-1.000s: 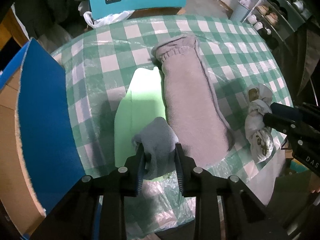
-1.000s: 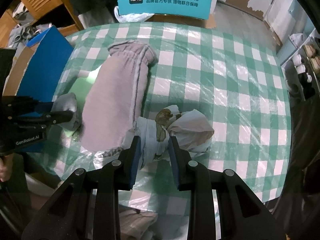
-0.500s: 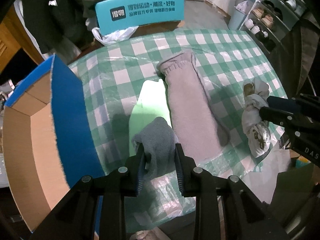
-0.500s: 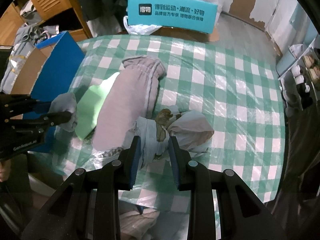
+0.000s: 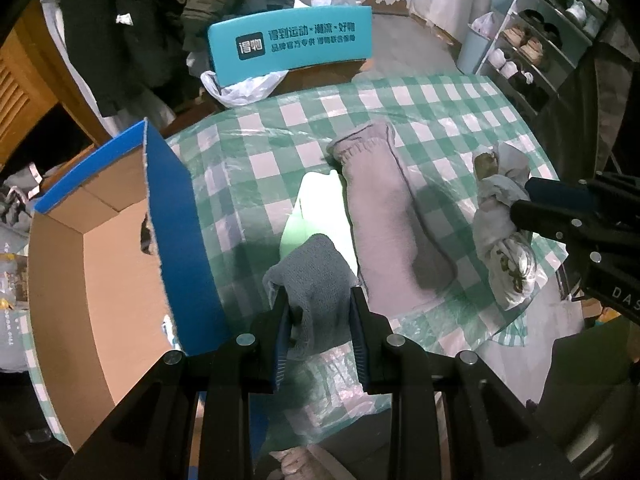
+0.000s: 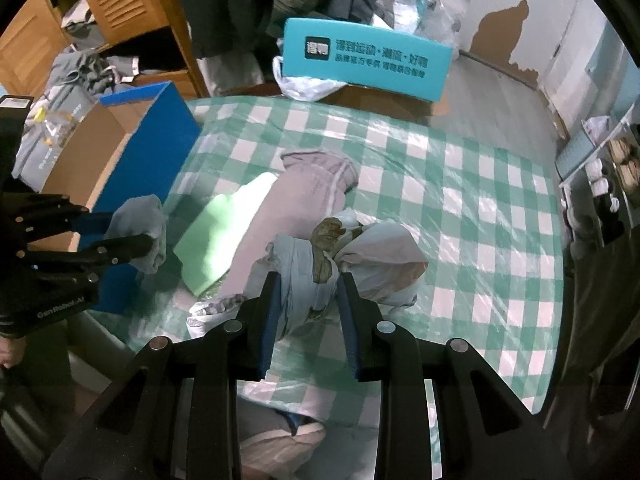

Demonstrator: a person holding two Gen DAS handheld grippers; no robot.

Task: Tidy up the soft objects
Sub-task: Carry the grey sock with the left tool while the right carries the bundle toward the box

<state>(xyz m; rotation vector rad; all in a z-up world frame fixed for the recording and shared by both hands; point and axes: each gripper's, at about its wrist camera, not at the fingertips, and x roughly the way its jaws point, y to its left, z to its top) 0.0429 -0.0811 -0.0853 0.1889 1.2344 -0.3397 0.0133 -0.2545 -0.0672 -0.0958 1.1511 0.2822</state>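
**Both bundles lifting clear of the checked tabletop**

A cluttered room is framing the scene: dark coats are hanging at the back, a teal sign with printed characters is standing behind the tabletop, and shoe shelves are lining the right wall. The tabletop is wearing a green-and-white checked cloth under a clear plastic sheet. An open cardboard box with blue outer walls is sitting at its left edge.

Compared with a second ago, both views are showing more of the room and a smaller tabletop, so both hands are rising. The left claw is clenched on a grey knitted cloth, which is hanging off the surface, just beside the box wall. The right claw is clenched on a knotted white bundle, also carried upward with it. Neither grip is shifting; the fabrics are sitting between the pads as before.

Left behind on the tabletop are a long rolled grey towel and a pale green folded sheet lying touching it on its left side.

That is suggesting the pick-up step is done for these two pieces and the carry is under way, probably toward the box, though the destination is only a guess. The towel and the green sheet are still waiting.
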